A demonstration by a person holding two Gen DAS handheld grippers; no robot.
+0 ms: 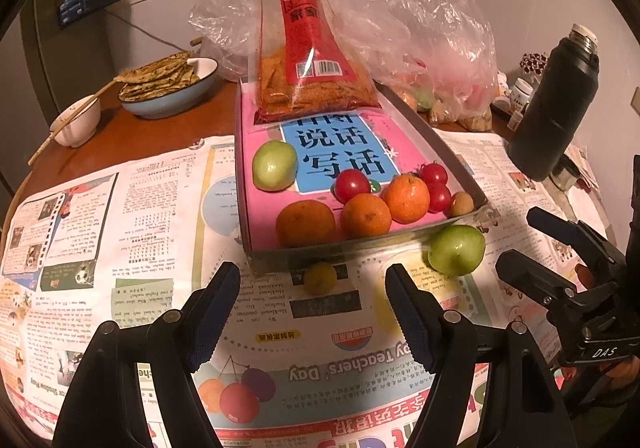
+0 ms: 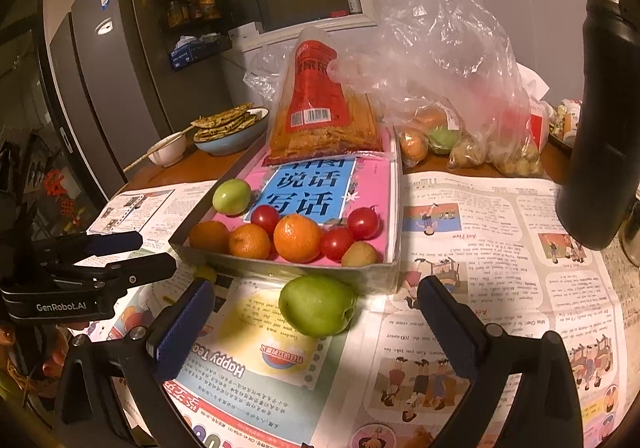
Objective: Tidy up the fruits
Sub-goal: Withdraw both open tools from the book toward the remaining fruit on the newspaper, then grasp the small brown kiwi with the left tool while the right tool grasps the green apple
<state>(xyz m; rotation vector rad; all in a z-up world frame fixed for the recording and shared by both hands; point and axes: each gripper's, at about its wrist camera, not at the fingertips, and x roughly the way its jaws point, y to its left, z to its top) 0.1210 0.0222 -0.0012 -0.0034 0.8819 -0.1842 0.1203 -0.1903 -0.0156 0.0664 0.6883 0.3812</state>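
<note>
Newspaper [image 1: 120, 232] covers the near table out to its rounded edge at 9 o'clock, leaving bare paper at 7 and 5 o'clock of the tray. The tray [image 1: 360, 248], pink-lined, sits at 12 o'clock, its near wall facing both grippers. A snack bag [image 1: 308, 60] fills its far end; plastic bags [image 2: 452, 88] of produce crowd the table at 1 o'clock, a black flask [image 1: 556, 104] stands at 2.

Inside the tray, along the near wall: three oranges [image 1: 366, 215], three tomatoes [image 1: 352, 184], a small tan fruit [image 1: 462, 204], and a green fruit [image 1: 274, 165] alone at the left wall.

Outside, a second green fruit [image 2: 316, 304] lies on the paper just beside the tray's near right corner; a small yellow fruit [image 1: 320, 278] sits against the near wall.

The left gripper [image 1: 312, 308] is spread wide, empty, the yellow fruit ahead between its tips. The right gripper [image 2: 316, 318] is likewise agape, flanking the green fruit without touching it.
</note>
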